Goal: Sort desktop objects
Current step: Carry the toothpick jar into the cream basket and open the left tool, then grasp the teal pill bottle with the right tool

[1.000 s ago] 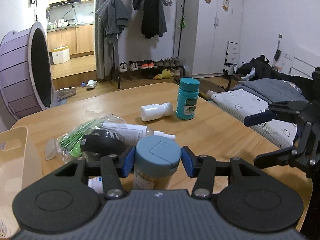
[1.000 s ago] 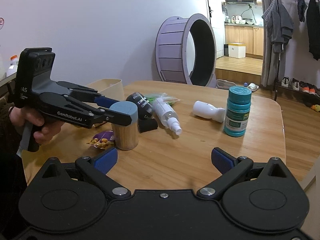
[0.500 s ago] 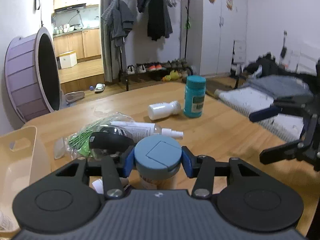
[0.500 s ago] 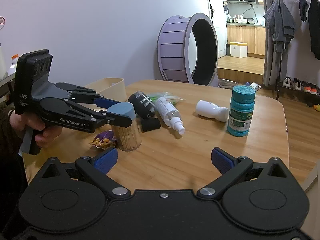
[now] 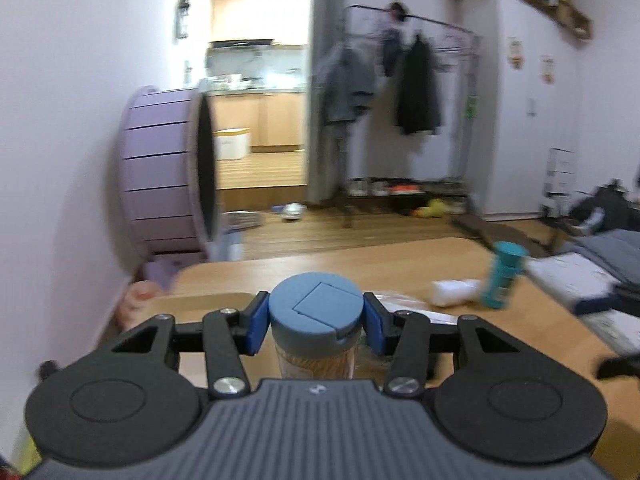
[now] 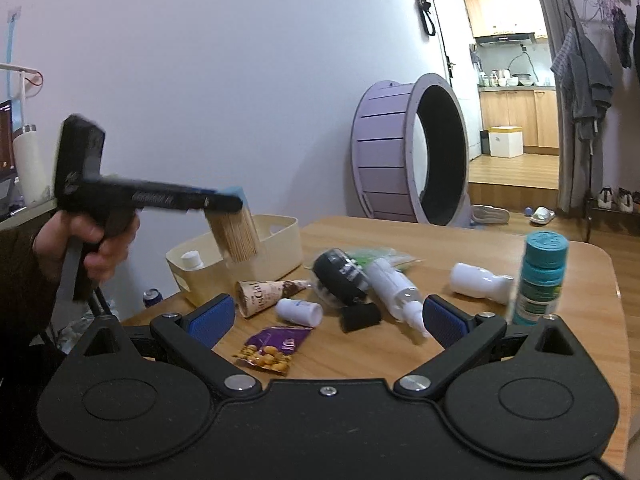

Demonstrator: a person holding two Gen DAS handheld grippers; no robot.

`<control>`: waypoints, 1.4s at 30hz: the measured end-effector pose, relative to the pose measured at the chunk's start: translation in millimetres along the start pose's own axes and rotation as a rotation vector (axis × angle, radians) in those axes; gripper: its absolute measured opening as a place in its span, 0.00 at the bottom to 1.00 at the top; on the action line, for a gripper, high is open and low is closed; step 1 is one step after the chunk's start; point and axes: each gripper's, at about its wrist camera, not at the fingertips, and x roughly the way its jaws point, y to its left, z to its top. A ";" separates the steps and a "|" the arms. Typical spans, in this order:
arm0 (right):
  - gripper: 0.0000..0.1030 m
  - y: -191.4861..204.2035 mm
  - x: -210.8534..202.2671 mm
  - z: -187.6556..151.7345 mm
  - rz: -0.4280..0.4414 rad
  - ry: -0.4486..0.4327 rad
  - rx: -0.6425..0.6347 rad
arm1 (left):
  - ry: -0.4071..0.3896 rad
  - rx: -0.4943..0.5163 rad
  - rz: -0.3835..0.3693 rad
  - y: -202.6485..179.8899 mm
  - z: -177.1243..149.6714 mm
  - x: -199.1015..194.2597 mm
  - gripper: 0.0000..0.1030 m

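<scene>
My left gripper (image 5: 315,322) is shut on the blue-lidded toothpick jar (image 5: 316,312). In the right wrist view that jar (image 6: 236,232) hangs in the air over the cream basket (image 6: 276,252), which holds a small white bottle (image 6: 191,258). My right gripper (image 6: 326,314) is open with nothing between its fingers, low above the table's near side. On the wooden table (image 6: 460,240) lie a teal bottle (image 6: 540,280), a fallen white bottle (image 6: 478,278), a spray bottle (image 6: 394,288), a black round object (image 6: 340,276), a small white bottle (image 6: 300,312), a cone wrapper (image 6: 264,298) and a purple snack packet (image 6: 274,348).
A purple cat wheel (image 6: 408,152) stands on the floor beyond the table's far edge. A hand (image 6: 96,240) holds the left gripper at the left. A clothes rack (image 5: 404,120) and bedding (image 5: 592,264) lie farther off.
My left gripper has lifted the toothpick jar off the table and carried it left, up over the cream basket. My right gripper stayed open and shifted only slightly.
</scene>
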 end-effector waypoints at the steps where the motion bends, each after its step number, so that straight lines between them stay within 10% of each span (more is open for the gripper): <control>1: 0.98 1.4 2.1 -0.4 0.002 0.003 -0.001 | 0.013 -0.015 0.028 10.8 3.5 6.0 0.47; 22: 0.98 -0.7 23.5 -4.6 -0.012 0.071 0.006 | 0.224 -0.016 0.307 79.4 15.0 96.9 0.51; 28: 0.98 -5.0 20.2 -3.0 -0.040 0.057 0.014 | 0.145 -0.028 0.228 57.1 17.5 57.0 0.52; 42: 0.98 -74.1 9.2 17.8 -0.342 0.007 0.092 | 0.079 -0.029 -0.261 -61.0 -2.7 6.1 0.55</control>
